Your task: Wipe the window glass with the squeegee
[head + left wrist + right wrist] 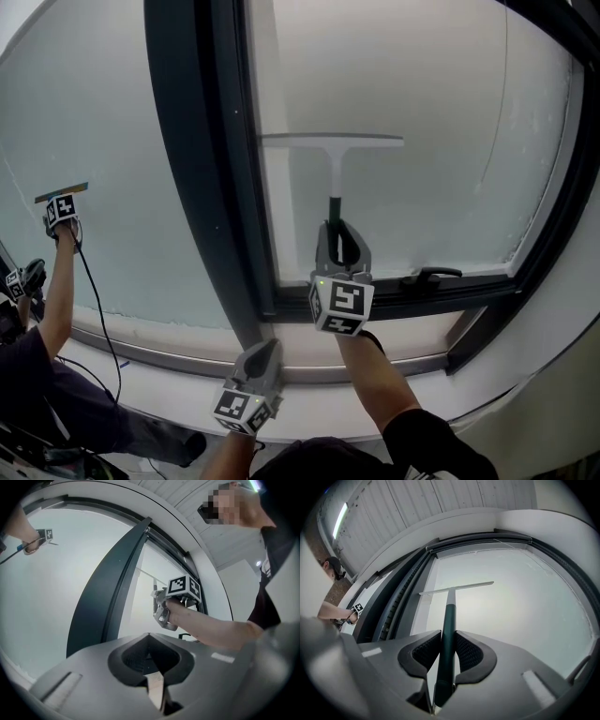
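Note:
The squeegee [333, 142] has a white T-shaped blade laid flat against the right-hand window pane [441, 141] and a dark green handle pointing down. My right gripper [339, 242] is shut on that handle just below the blade's stem. In the right gripper view the handle [449, 620] runs between the two pads up to the blade [457, 588]. My left gripper [265, 351] hangs low by the sill, left of the right arm, shut with nothing in it. Its jaws [150, 641] point up towards the right gripper [164, 609].
A thick dark mullion [202, 159] splits the window. A black window handle [431, 275] sits on the lower frame, right of my right gripper. The pale sill [169, 375] runs below. Another person's arm [58, 281] at far left holds a tool [61, 192] against the left pane.

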Action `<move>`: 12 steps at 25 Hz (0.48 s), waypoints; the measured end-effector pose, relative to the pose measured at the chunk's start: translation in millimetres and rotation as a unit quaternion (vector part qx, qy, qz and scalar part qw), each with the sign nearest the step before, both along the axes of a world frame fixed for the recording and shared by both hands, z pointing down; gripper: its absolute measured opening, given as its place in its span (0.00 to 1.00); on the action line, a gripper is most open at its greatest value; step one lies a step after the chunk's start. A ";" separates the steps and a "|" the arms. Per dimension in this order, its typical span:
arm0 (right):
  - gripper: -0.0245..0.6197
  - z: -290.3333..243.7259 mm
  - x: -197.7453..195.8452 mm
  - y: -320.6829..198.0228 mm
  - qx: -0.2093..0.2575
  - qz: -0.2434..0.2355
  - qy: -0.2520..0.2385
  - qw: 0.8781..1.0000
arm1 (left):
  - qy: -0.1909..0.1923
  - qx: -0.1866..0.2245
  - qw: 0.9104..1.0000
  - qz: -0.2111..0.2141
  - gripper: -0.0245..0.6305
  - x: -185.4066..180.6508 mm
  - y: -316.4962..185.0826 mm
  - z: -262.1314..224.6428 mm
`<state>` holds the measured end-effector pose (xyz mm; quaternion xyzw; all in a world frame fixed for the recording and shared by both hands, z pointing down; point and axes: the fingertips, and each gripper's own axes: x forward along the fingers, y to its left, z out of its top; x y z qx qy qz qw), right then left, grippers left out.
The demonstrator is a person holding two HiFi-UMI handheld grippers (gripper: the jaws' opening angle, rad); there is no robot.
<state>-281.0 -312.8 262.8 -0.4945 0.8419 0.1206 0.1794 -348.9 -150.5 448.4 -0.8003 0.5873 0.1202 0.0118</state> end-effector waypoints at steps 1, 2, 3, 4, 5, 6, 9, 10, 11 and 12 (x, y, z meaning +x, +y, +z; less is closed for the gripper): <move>0.19 1.1 0.4 0.2 -0.002 0.000 0.001 1.000 | -0.001 -0.003 1.000 0.000 0.04 0.8 0.4 -1.2; 0.19 2.9 1.2 0.5 -0.005 0.000 0.001 1.000 | -0.001 -0.005 1.000 0.000 0.04 1.0 0.9 -2.5; 0.19 5.1 1.9 0.8 -0.008 0.000 0.002 1.000 | -0.001 -0.007 1.000 0.000 0.04 0.8 1.3 -3.4; 0.19 7.1 2.2 1.2 -0.011 0.000 0.003 1.000 | -0.001 -0.010 1.000 0.000 0.04 0.3 1.7 -4.3; 0.19 8.8 2.0 1.9 -0.015 -0.001 0.003 1.000 | -0.002 -0.011 1.000 0.000 0.04 -0.2 2.2 -6.0; 0.19 10.4 1.6 2.5 -0.019 -0.002 0.004 1.000 | -0.004 -0.012 1.000 -0.001 0.04 -0.5 2.7 -8.4; 0.19 19.3 1.8 2.1 -0.031 -0.004 0.006 0.999 | -0.002 -0.014 1.000 0.000 0.04 0.7 3.7 -11.5; 0.19 23.4 1.8 1.6 -0.036 -0.005 0.006 0.999 | 0.001 -0.016 1.000 0.001 0.04 1.3 3.6 -11.0; 0.19 27.1 1.7 1.3 -0.041 -0.006 0.007 0.999 | 0.001 -0.018 1.000 0.001 0.04 1.8 3.4 -11.1; 0.19 30.1 1.7 1.4 -0.046 -0.008 0.007 0.999 | -0.001 -0.019 1.000 0.001 0.04 2.1 3.2 -11.9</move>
